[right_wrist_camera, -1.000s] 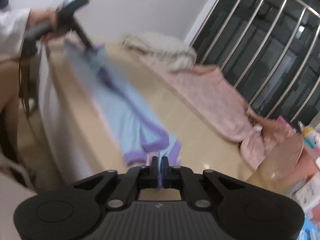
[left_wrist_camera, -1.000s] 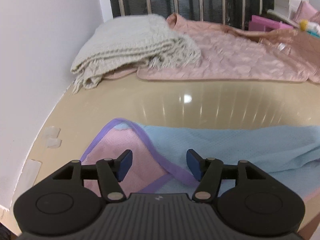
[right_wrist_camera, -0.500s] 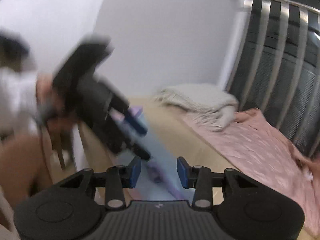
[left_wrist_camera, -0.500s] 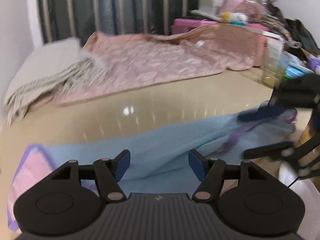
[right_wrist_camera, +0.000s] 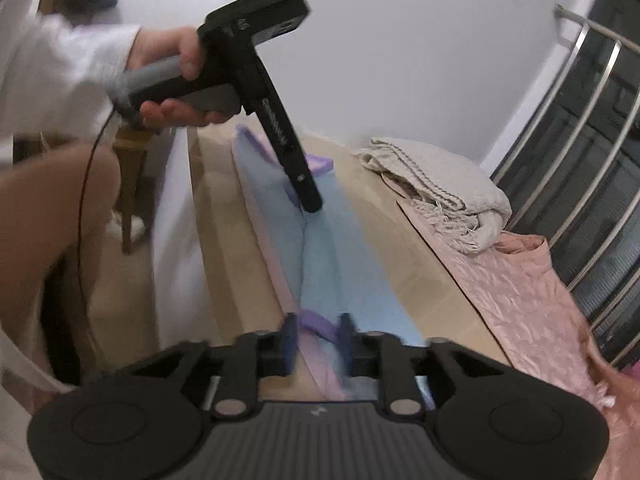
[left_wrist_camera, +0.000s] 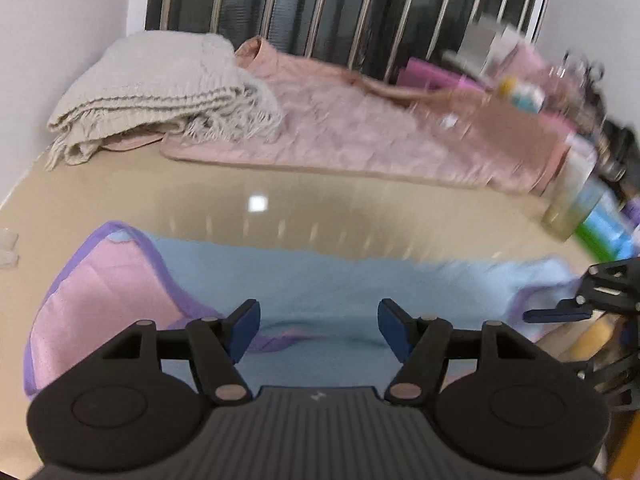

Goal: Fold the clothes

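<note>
A light blue garment with purple trim and a pink lining lies stretched along the beige table's front edge; it also shows in the right wrist view. Its left end is turned over, pink side up. My left gripper is open and empty just above the garment's middle; it also shows from the side in the right wrist view. My right gripper is open, its fingers on either side of the purple-trimmed right end; it also shows in the left wrist view.
A folded grey fringed blanket and a pink quilted cloth lie at the back of the table by window bars. Bottles and clutter stand at the far right. The table's front edge drops off beside the person's legs.
My right gripper let go of the garment's purple-trimmed end and now stands open around it. My left gripper stayed open and swung over the garment from its pink left end to its middle.
</note>
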{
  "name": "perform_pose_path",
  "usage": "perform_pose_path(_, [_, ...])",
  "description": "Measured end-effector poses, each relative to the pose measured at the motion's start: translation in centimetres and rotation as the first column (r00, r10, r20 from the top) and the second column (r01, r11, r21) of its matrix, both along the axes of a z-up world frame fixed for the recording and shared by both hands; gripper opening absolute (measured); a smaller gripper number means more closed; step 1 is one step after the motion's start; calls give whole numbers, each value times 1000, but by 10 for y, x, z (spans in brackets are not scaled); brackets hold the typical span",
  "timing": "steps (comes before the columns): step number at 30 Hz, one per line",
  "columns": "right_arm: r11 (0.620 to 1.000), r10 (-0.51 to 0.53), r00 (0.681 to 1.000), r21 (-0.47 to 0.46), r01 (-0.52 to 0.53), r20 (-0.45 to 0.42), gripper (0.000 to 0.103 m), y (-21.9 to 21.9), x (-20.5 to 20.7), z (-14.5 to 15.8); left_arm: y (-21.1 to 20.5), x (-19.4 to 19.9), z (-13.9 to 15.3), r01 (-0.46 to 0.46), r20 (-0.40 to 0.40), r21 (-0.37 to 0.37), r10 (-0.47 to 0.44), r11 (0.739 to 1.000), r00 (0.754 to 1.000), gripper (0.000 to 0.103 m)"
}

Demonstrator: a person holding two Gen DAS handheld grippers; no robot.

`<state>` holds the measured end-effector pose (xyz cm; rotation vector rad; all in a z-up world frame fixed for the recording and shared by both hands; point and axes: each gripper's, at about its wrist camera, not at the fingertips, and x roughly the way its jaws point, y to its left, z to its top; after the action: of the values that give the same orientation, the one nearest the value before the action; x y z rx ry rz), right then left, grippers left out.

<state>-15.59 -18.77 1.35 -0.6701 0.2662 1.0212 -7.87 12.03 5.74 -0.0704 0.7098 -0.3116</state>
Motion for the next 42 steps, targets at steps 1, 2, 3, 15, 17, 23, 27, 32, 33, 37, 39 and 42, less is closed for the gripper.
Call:
perform_pose_path(1, [999,-8,1000,54,10,-24,32,-4,2,7,1,-1,4,-4,12,-9,4,1000,1000,73])
perform_pose_path(2, [993,-47,997,102,53,-59,32,-7,9,13,1,1,4,-24,24,15,23,1000,999,74])
perform_pose_path(3, [984,-90,991,144,104,-98,32,-8,16,17,1,5,1,-44,21,39,43,998,999,74])
perform_pose_path(15, [844,-416,871,246,477,-261,52,-61,22,15,3,-8,-6,-91,35,125,88,988,996,74])
perform_pose_path(17, [705,-556,767,307,639,-320,53,-90,20,19,-12,-13,-1,-73,63,104,66,992,996,75])
perform_pose_path(23, [367,-677,515,366,855,-526,52,-108,14,-19,-64,-9,-18,-2,47,123,-3,992,999,75])
perform_pose_path(27, [377,-809,492,358,854,-322,45,-76,9,-44,-76,-11,-35,-38,23,169,35,985,999,75])
perform_pose_path(32, [383,-838,488,375,844,-242,44,-70,14,-51,-82,-21,-36,-53,32,159,48,986,998,76])
perform_pose_path(33, [380,-836,486,371,847,-255,39,-71,18,-49,-81,-22,-36,-55,34,151,51,987,998,76])
perform_pose_path(37, [393,-838,486,345,852,-247,13,-67,27,-42,-74,-29,-31,-80,53,115,74,990,996,76])
perform_pose_path(39, [396,-818,499,349,849,-286,12,-66,29,-35,-64,-37,-24,-130,80,101,122,986,989,76])
perform_pose_path(42, [439,-753,565,383,813,-336,12,-46,26,-17,-43,-54,-13,-246,147,101,230,964,962,76])
